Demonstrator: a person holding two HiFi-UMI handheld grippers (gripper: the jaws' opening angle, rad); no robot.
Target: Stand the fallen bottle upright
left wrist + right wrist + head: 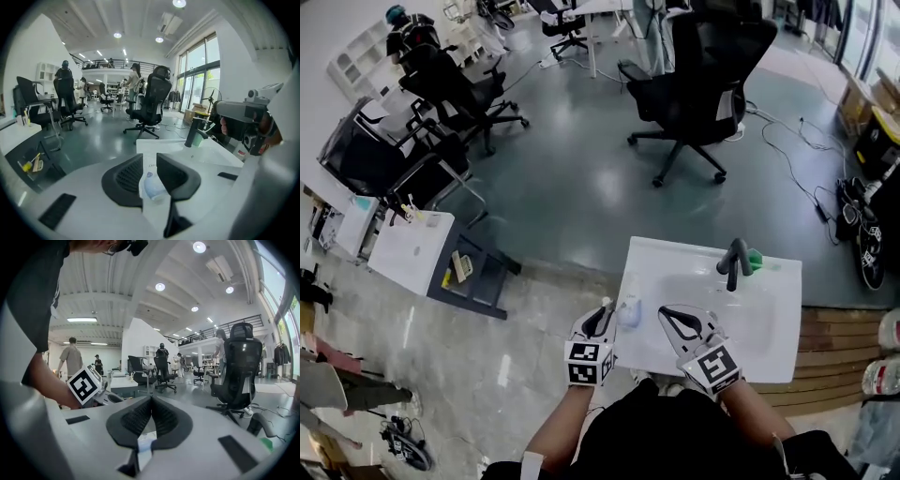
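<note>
Bottle (629,310) rests on the left rim of the white sink (769,281). The left gripper (149,158) has its jaws narrowly apart, with the bottle showing in the gap, unpinched. The right gripper (151,400) hovers nearby, jaws together, empty.

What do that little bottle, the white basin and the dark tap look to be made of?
Bottle: probably thin plastic, milky and half see-through, with bluish print on it.
Basin: glossy white and smooth, likely ceramic or cast resin.
Tap: likely metal with a matt black coat; hardly any shine shows.
</note>
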